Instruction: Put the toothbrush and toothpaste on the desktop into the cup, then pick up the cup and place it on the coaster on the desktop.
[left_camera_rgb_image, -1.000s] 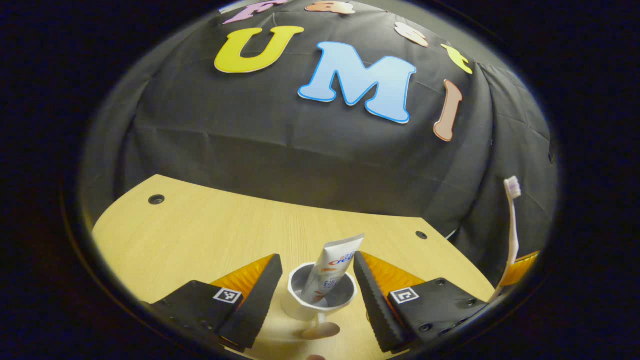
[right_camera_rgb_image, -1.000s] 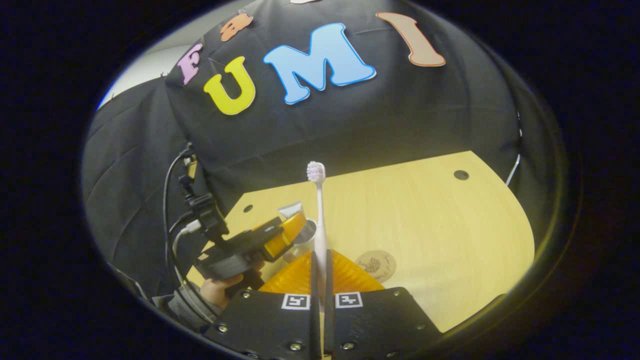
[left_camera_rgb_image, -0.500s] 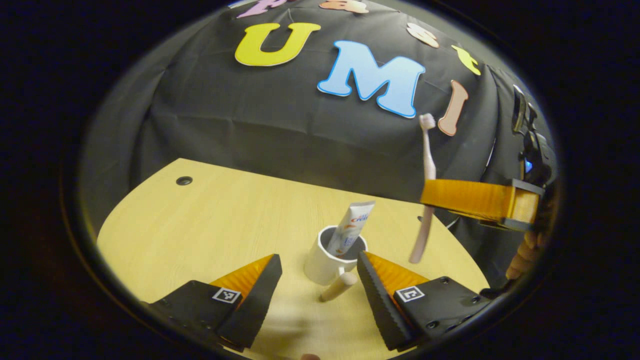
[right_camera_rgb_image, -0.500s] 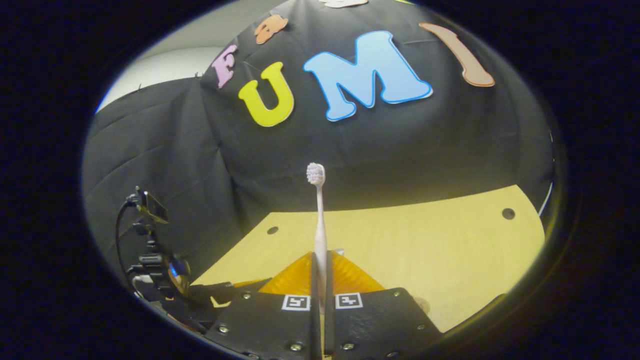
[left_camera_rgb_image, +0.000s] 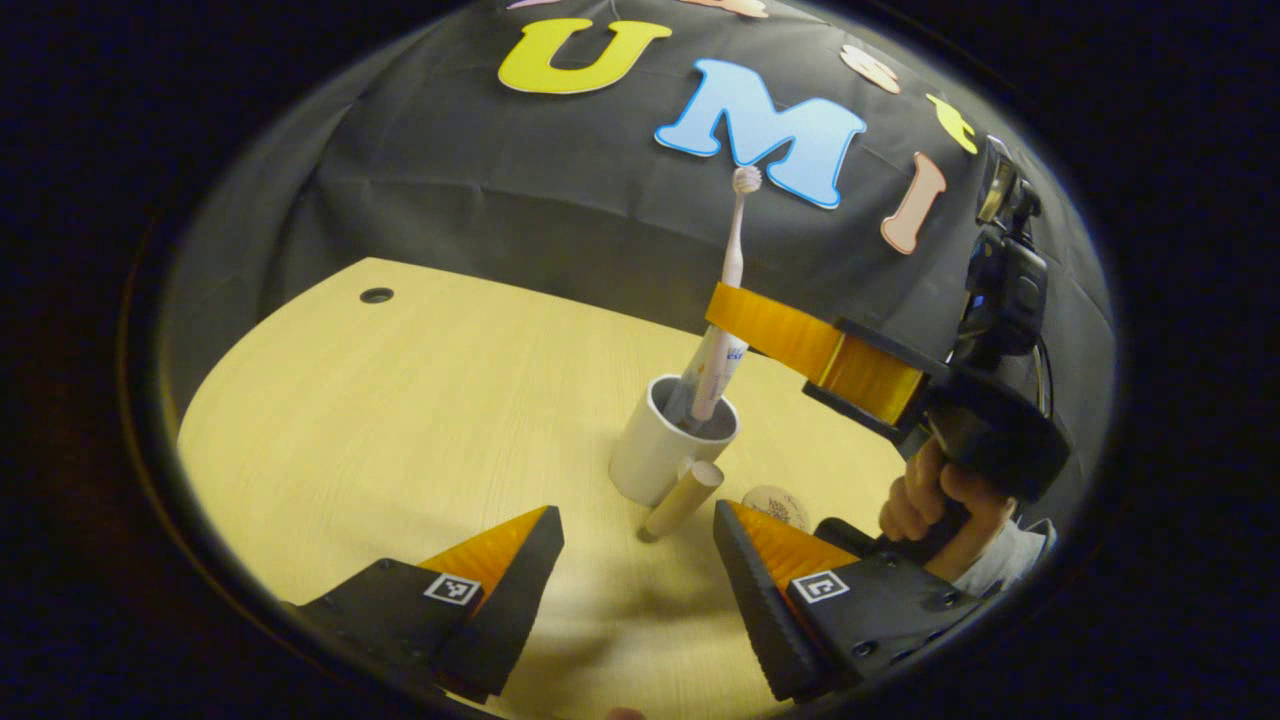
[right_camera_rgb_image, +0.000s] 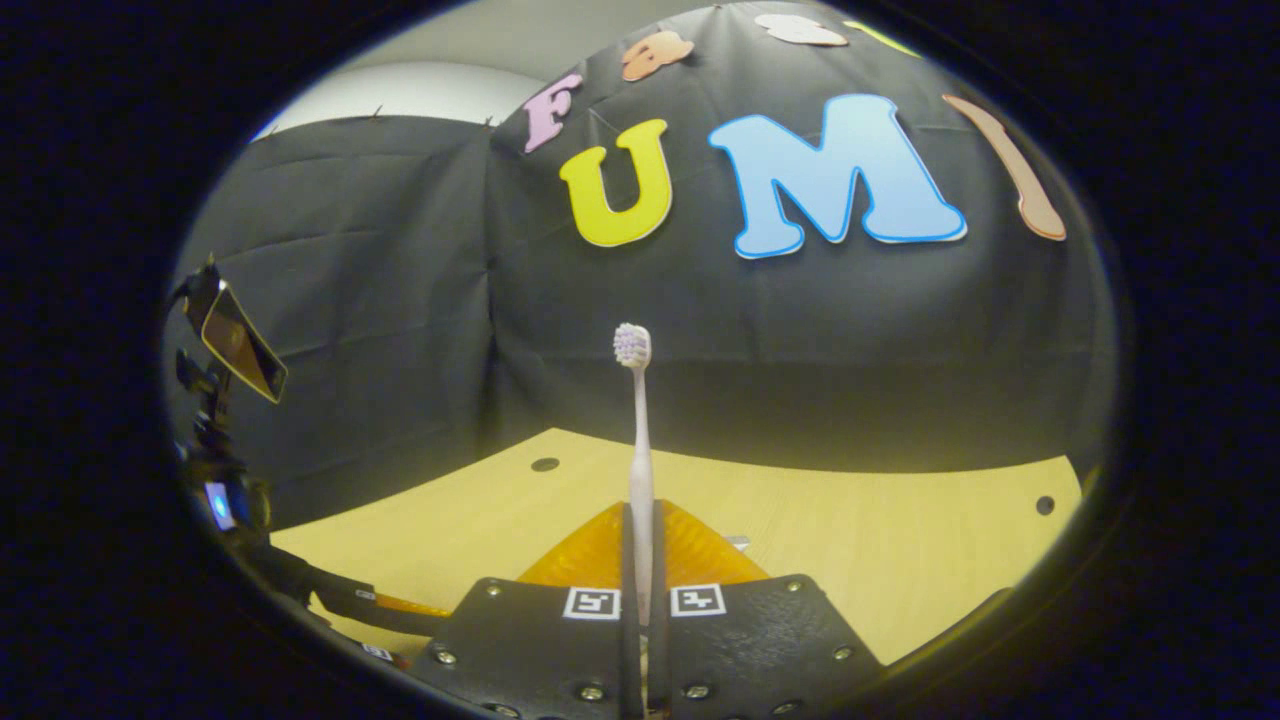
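In the left gripper view, the left gripper (left_camera_rgb_image: 635, 560) is seen low over the desktop (left_camera_rgb_image: 400, 400) with its jaws spread wide and nothing between them. Just ahead of it stands the white cup (left_camera_rgb_image: 665, 440), upright, with a round wooden handle (left_camera_rgb_image: 685, 498) that points toward this gripper. The toothpaste (left_camera_rgb_image: 712, 362) is already leaned inside the cup. The toothbrush (left_camera_rgb_image: 722, 300) is kept upright above the cup, bristles on top, and its lower end is seen at or just inside the cup mouth. It is pinched on the middle of its handle by the right gripper (left_camera_rgb_image: 735, 318), which is carried by a hand (left_camera_rgb_image: 945, 500). Further to the right, the coaster (left_camera_rgb_image: 775, 503) lies flat, near the cup and beside the left gripper's finger.

In the right gripper view, the toothbrush (right_camera_rgb_image: 640, 440) is clamped between the closed jaws of the right gripper (right_camera_rgb_image: 640, 560).

The toothbrush is judged to be light, thin and somewhat springy, so a grasp at mid-handle is suitable. The cup looks hard, heavier and breakable; it should probably be taken by the wooden handle or across the body, and kept upright so the contents are not spilled.
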